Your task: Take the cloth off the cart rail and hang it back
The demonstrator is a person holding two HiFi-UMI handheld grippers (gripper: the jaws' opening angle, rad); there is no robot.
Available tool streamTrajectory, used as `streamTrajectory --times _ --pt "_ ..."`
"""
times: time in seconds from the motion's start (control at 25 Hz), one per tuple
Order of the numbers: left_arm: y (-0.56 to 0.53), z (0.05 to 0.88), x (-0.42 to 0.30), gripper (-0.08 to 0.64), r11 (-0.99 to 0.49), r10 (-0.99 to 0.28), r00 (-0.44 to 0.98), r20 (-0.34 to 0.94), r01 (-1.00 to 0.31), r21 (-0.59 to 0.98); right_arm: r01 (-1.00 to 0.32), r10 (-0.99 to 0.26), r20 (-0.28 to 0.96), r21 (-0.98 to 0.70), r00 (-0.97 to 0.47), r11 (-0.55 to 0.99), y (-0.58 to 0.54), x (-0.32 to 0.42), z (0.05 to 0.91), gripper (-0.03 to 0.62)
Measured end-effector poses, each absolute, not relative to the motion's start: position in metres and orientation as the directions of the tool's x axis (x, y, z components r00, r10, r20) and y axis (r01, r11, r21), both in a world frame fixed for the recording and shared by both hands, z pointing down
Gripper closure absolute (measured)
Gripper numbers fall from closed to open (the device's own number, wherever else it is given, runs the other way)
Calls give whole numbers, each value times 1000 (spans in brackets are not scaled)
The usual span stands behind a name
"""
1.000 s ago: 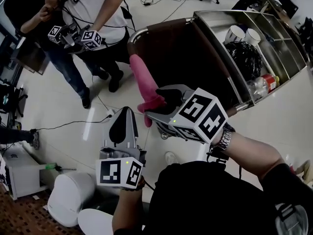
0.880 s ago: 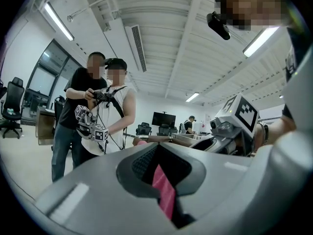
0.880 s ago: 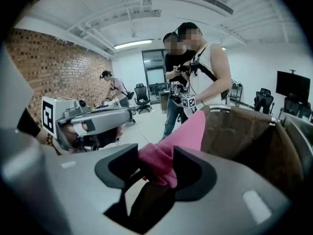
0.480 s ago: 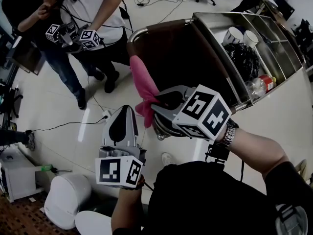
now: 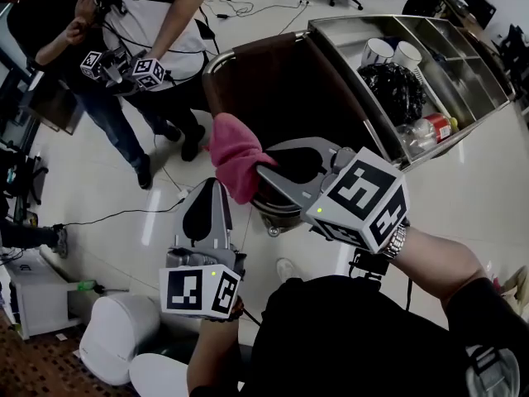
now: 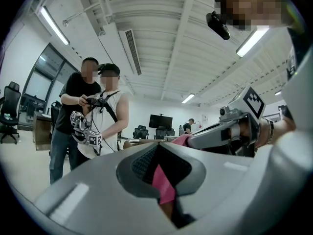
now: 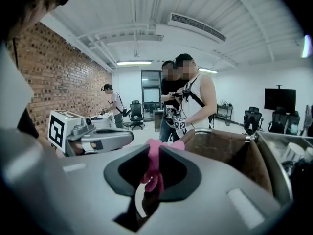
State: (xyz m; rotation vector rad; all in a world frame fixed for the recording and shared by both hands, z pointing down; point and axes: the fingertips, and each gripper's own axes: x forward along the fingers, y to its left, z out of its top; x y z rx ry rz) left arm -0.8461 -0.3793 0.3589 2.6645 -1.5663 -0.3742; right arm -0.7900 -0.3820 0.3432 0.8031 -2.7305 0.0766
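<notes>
Far left, a person (image 5: pixel 157 15) holds another marker-cube rig (image 5: pixel 124 64). The cubes carry only black-and-white squares, nothing you could read. The left tool (image 5: pixel 213 187) has its jaws pressed together on nothing. A slip of pink shows through its gap, and it sits just beside the cloth. The pink cloth (image 5: pixel 234 151) is bunched into a lump and runs roughly up-and-down, tail drooping. It's pinched in the right tool (image 5: pixel 260 170), whose jaws have just closed on it. It hides part of the cart rail (image 5: pixel 221 60) below — touching or clear, can't tell. On the right, a red-labelled bottle (image 5: pixel 436 127) lies in the cart (image 5: pixel 331 21) — print too small to read.
</notes>
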Motion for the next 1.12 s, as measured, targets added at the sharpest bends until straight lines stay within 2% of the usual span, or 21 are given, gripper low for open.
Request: streamTrajectory --times 0.64,0.92,1.12 --pt "-238 283 -703 557 -471 -859 457 -229 -882 8 -543 -543 -27 102 -839 834 -222 -637 225 538" --pt "-121 348 -650 557 -460 -851 458 -258 -886 -54 -541 -531 -101 129 -841 831 -96 -580 289 538" --pt "-83 356 -622 557 -457 -855 460 -241 -887 -72 -536 -526 -111 110 -843 837 -59 -553 303 538"
